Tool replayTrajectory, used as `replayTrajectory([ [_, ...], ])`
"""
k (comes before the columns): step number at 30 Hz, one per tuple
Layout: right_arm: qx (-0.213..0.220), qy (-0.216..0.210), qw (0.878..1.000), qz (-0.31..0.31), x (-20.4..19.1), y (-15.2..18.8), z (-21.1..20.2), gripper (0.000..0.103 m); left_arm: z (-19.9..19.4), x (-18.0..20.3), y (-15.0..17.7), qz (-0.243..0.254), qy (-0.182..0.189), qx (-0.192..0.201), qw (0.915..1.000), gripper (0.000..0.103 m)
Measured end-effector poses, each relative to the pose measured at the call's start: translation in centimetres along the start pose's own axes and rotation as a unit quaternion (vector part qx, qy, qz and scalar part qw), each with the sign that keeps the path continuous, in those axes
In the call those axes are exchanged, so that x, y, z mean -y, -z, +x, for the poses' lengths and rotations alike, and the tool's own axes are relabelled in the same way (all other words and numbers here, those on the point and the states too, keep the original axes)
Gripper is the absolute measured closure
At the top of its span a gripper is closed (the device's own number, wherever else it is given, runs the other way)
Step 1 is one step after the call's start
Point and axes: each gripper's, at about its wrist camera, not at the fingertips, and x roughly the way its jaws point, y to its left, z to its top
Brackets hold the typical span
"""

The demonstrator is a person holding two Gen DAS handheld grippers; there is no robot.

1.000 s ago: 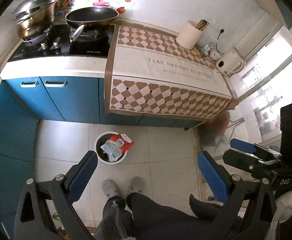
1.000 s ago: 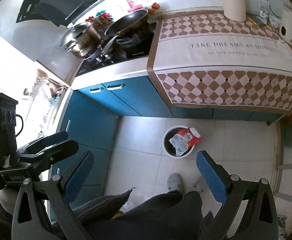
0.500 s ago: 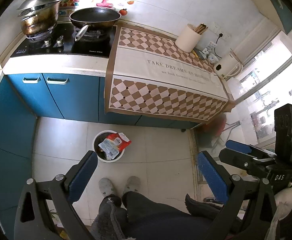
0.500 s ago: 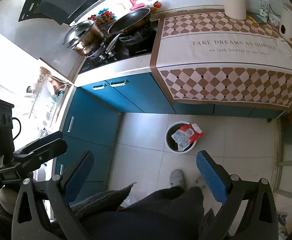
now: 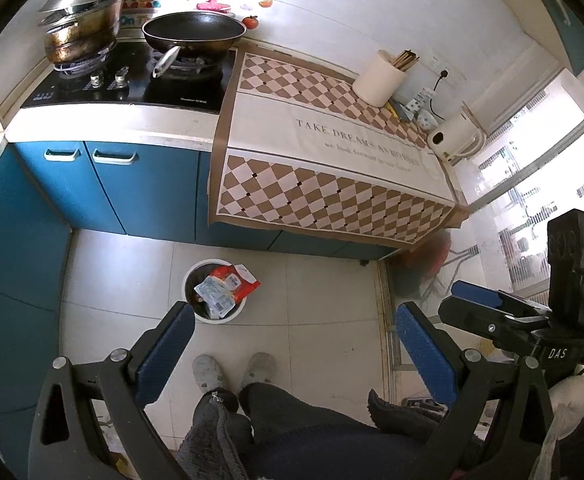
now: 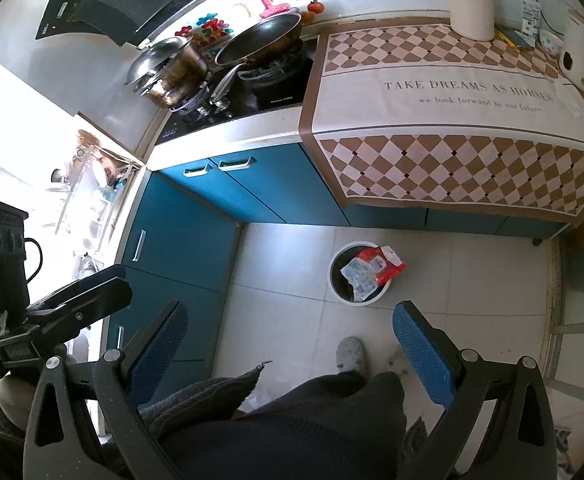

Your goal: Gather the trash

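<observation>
Bin [image 5: 196,312] smaller than before; both jaws empty

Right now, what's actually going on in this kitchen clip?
A person stands on the tiled floor facing the counter, holding a hand-held gripper in each hand. The left hand-held gripper and the right hand-held gripper are both open and empty, raised well above the floor. The small white trash bin by the blue cabinets already holds wrappers, a red packet sticking out over its rim. The patterned counter cloth looks free of loose trash.
</observation>
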Motion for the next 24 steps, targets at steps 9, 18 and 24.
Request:
replayTrajectory([
  [9,-0.014,0.0,1.0,-0.004,0.3,-0.2,0.7,0.0,0.4,0.2,-0.1,0.002,0.001,-0.013,0.9999,0.0],
  [18,-0.019,-0.001,1.0,-0.001,0.4,-0.4,1.0,0.0,0.8,0.4,-0.2,0.003,0.001,-0.017,0.9998,0.0],
  [24,-0.019,0.0,1.0,0.001,0.5,-0.7,1.0,0.0,1.0,0.4,-0.3,0.005,0.002,-0.019,0.9998,0.0],
])
